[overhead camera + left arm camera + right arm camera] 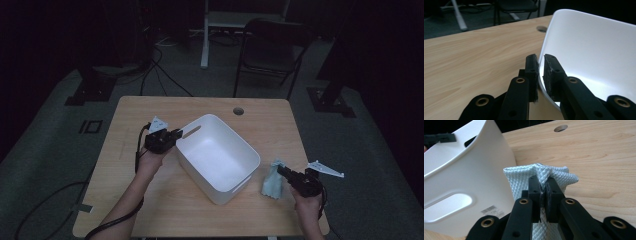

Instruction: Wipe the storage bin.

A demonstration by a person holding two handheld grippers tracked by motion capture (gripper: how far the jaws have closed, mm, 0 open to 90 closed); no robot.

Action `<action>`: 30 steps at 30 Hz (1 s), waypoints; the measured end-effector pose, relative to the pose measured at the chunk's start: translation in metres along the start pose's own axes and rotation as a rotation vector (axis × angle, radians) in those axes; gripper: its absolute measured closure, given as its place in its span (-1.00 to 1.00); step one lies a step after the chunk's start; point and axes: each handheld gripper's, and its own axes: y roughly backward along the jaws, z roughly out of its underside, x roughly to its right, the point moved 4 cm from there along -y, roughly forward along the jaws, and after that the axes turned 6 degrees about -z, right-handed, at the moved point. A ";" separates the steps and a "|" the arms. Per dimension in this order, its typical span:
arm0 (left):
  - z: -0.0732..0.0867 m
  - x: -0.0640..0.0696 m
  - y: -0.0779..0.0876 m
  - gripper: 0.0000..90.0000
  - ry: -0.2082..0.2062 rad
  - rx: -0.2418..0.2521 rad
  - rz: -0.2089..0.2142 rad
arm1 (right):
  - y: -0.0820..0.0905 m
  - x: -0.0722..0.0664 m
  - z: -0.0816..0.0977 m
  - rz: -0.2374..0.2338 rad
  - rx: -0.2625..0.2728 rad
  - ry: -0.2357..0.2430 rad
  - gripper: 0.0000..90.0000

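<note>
Here, both grippers have their hold, and the cloth is not yet in the bin.

The left gripper pinches the rim of the white bin at its far-left corner, jaws narrow on the wall. The right gripper is clamped on the pale blue cloth, which hangs just beside the bin's right end above the table. Judging by this, carrying the cloth over the rim and releasing it remains.

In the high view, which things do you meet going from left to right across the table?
left gripper clamped on the rim → white bin → pale blue cloth → right gripper pinching the cloth.
</note>
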 end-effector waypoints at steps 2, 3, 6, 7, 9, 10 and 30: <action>0.002 0.000 0.004 0.80 0.002 -0.004 -0.011 | 0.000 -0.001 0.000 -0.002 0.001 0.001 0.89; 0.004 0.000 0.008 0.80 0.003 -0.002 -0.015 | 0.000 -0.001 0.000 -0.002 0.001 0.001 0.89; 0.010 0.001 0.020 0.78 0.007 -0.009 -0.038 | 0.000 -0.001 0.000 -0.003 0.002 0.000 0.89; 0.011 0.001 0.022 0.78 0.006 -0.010 -0.043 | 0.000 -0.001 0.000 -0.002 0.001 0.001 0.89; 0.014 0.002 0.027 0.77 0.012 -0.014 -0.049 | 0.000 -0.001 0.000 -0.003 -0.001 0.001 0.89; 0.014 0.002 0.027 0.76 0.012 -0.014 -0.049 | 0.000 -0.001 0.000 -0.003 -0.001 0.001 0.89; 0.014 -0.006 0.016 0.82 0.039 -0.001 0.018 | -0.002 -0.002 0.001 -0.008 -0.010 0.002 0.89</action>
